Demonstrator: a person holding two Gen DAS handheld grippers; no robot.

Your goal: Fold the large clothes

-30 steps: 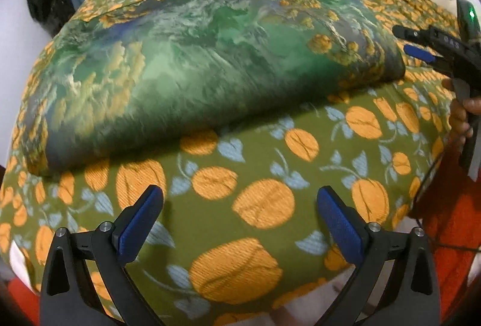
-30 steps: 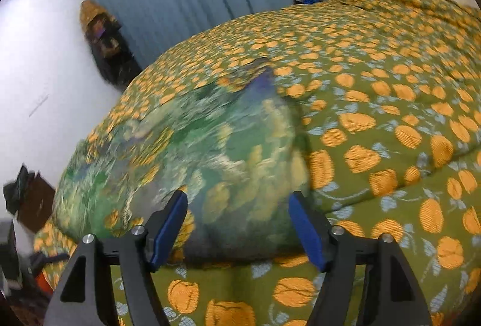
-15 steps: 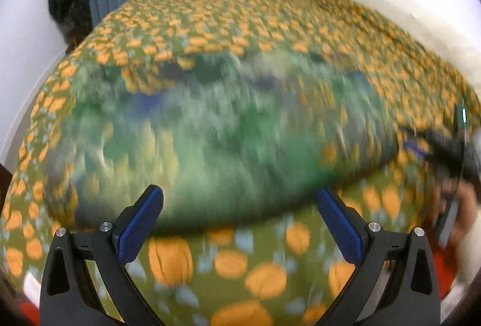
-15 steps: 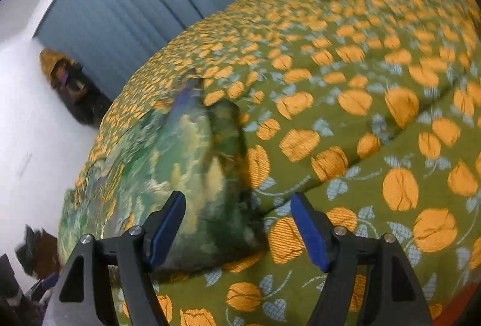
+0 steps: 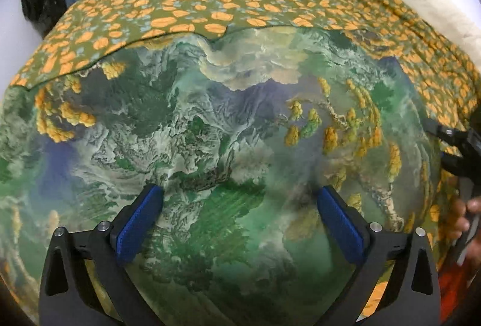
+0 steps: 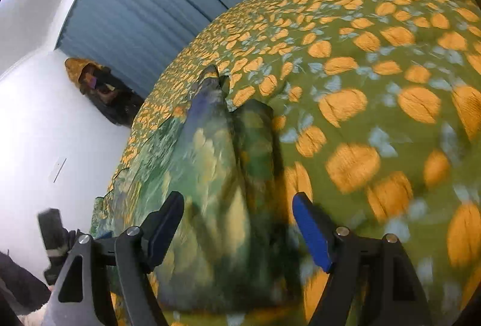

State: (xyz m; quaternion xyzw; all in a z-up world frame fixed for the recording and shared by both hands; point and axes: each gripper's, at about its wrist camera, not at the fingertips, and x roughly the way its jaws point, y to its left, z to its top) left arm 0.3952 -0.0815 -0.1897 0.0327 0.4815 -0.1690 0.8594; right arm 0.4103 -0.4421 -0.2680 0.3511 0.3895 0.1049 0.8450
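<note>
Left wrist view: left gripper [image 5: 239,220] wide open, nothing pinched, hovering over green printed garment [image 5: 210,130] spread flat on bedspread [image 5: 210,4], probably for next fold. Right gripper [image 5: 451,145] visible at 3 o'clock. Right wrist view alone shows garment's folded edge [image 6: 240,151] between opening jaws, pads not pressing.

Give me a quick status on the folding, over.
Left gripper open, over the cloth. Right gripper opening at its end, nothing pinched. Cloth lies folded on the bedspread. Nothing in the way.
</note>
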